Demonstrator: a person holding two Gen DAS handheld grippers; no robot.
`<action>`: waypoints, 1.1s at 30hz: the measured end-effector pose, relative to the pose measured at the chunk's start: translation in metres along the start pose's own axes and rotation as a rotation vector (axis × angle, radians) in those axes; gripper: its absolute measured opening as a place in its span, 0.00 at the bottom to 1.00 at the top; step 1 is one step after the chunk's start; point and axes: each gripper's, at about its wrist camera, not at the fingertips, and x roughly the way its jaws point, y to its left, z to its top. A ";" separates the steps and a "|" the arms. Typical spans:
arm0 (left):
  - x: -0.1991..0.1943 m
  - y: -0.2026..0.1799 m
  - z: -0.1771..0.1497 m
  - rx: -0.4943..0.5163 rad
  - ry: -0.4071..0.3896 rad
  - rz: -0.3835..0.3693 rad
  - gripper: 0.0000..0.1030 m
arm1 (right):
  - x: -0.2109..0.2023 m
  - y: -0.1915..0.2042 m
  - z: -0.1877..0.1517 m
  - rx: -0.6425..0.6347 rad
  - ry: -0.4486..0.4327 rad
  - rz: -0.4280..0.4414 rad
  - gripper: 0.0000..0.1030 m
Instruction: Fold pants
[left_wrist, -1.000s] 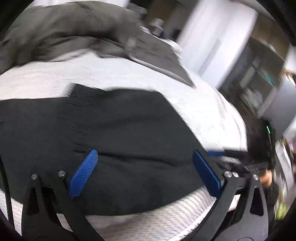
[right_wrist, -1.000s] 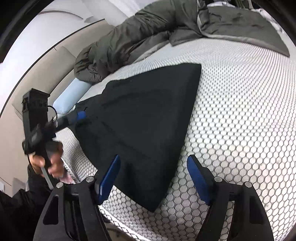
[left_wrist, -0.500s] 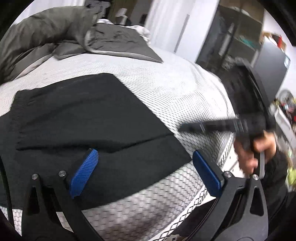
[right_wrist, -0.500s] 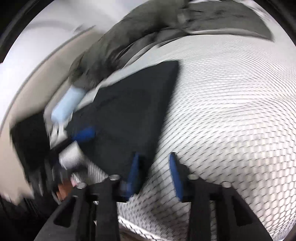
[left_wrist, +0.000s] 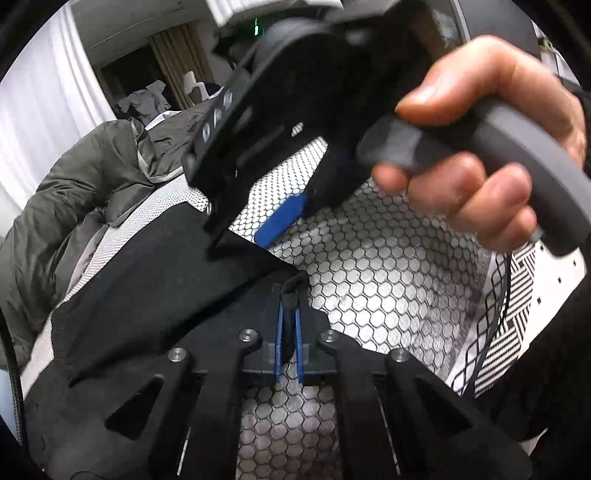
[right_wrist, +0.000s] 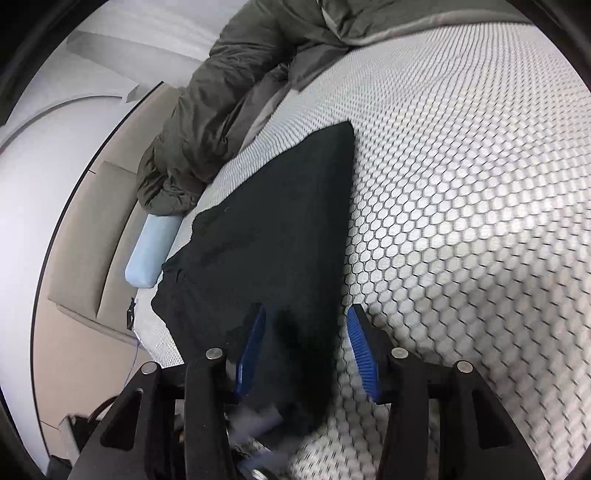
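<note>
Grabbing corners of black pants (right_wrist: 273, 236): left gripper (left_wrist: 289, 295) pinched shut on cloth; right gripper (right_wrist: 306, 325) half open around corner, maybe touching. Next: squeeze, lift, fold over.

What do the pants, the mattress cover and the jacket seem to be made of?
Pants: matte black soft cloth, creases softly.
Mattress cover: white open mesh, honeycomb holes, likely synthetic.
Jacket: olive padded cloth, faint sheen, puffy folds, probably nylon.

We can read pale letters "DAS" on the black body of the right tongs (left_wrist: 258, 206), seen from the left wrist. We find nothing else legible.
</note>
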 end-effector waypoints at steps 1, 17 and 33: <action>-0.001 -0.001 -0.002 0.000 -0.006 0.001 0.02 | 0.008 0.000 0.004 0.010 0.013 0.001 0.46; -0.006 0.014 -0.015 -0.038 0.005 -0.018 0.01 | 0.038 -0.002 0.047 -0.042 -0.045 -0.011 0.09; -0.025 0.015 -0.017 -0.009 -0.016 -0.050 0.01 | 0.016 -0.007 0.009 -0.068 0.021 0.094 0.06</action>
